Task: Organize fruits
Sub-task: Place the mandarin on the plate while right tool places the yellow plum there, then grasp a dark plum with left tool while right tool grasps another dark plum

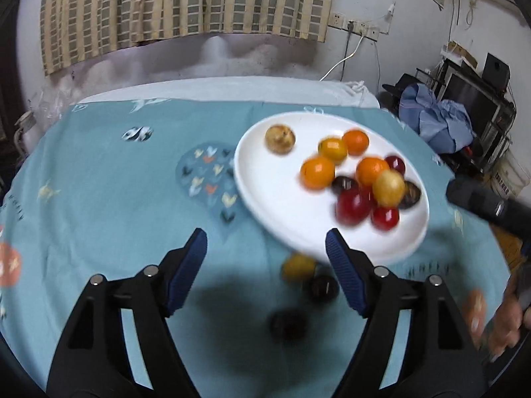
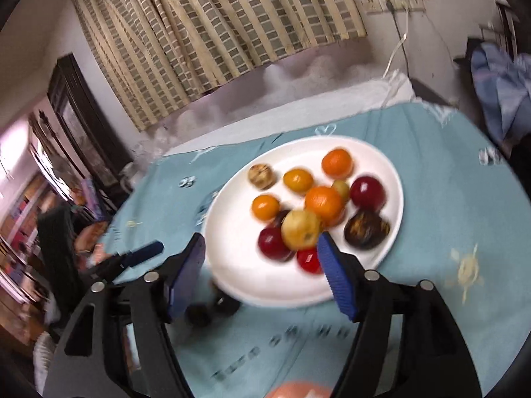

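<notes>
A white plate on the teal cloth holds several fruits: oranges, red plums, a yellow apple and a brown fruit. Three fruits lie on the cloth below it: a yellow one and two dark ones. My left gripper is open and empty above them. My right gripper is open and empty over the plate's near rim, close to the yellow apple. The dark fruits show under its left finger.
The table's far edge meets a wall with a checked curtain. Shelves, a blue cloth pile and a monitor stand at the right. The other gripper shows at the right edge of the left wrist view. Furniture stands left of the table.
</notes>
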A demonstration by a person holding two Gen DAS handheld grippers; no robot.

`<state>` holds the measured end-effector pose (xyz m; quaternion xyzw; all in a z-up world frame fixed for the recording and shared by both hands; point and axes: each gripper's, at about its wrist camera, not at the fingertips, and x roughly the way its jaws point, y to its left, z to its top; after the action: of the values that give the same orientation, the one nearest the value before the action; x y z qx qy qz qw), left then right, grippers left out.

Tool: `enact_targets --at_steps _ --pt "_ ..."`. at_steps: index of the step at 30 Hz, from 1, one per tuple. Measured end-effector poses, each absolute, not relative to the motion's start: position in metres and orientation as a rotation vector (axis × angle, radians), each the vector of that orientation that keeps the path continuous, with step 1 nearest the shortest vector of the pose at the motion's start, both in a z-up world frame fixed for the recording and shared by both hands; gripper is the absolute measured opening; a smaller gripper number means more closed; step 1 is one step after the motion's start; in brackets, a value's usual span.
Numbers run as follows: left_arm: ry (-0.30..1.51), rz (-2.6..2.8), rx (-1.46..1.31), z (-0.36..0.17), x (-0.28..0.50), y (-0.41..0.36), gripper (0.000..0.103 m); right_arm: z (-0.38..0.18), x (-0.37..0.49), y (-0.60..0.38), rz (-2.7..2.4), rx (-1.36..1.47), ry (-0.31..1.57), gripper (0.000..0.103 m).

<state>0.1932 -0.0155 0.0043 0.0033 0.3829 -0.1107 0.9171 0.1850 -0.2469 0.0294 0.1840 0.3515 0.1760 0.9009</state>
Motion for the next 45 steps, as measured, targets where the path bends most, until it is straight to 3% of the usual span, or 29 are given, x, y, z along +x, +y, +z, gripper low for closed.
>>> enact_targets --at_steps 8,22,26,28,29,35,45 --pt "0.758 -0.192 0.15 -0.024 0.135 -0.023 0.077 -0.007 0.151 -0.251 0.379 0.503 0.797 0.076" --pt "0.843 -0.246 0.152 -0.042 0.157 -0.03 0.076 -0.014 0.152 -0.241 0.374 0.443 0.826 0.076" --pt "0.849 -0.261 0.149 -0.042 0.16 -0.033 0.063 -0.014 0.152 -0.24 0.375 0.435 0.824 0.076" --pt "0.862 -0.276 0.136 -0.044 0.162 -0.033 0.045 -0.015 0.152 -0.239 0.374 0.431 0.828 0.076" --pt "0.869 -0.284 0.127 -0.044 0.163 -0.032 0.043 -0.016 0.153 -0.239 0.373 0.43 0.831 0.076" --pt "0.874 -0.321 0.099 -0.045 0.163 -0.031 0.033 -0.02 0.154 -0.235 0.377 0.412 0.844 0.076" --pt "0.839 -0.197 0.063 -0.036 0.165 0.012 0.032 -0.022 0.144 -0.194 0.402 0.168 0.793 0.076"
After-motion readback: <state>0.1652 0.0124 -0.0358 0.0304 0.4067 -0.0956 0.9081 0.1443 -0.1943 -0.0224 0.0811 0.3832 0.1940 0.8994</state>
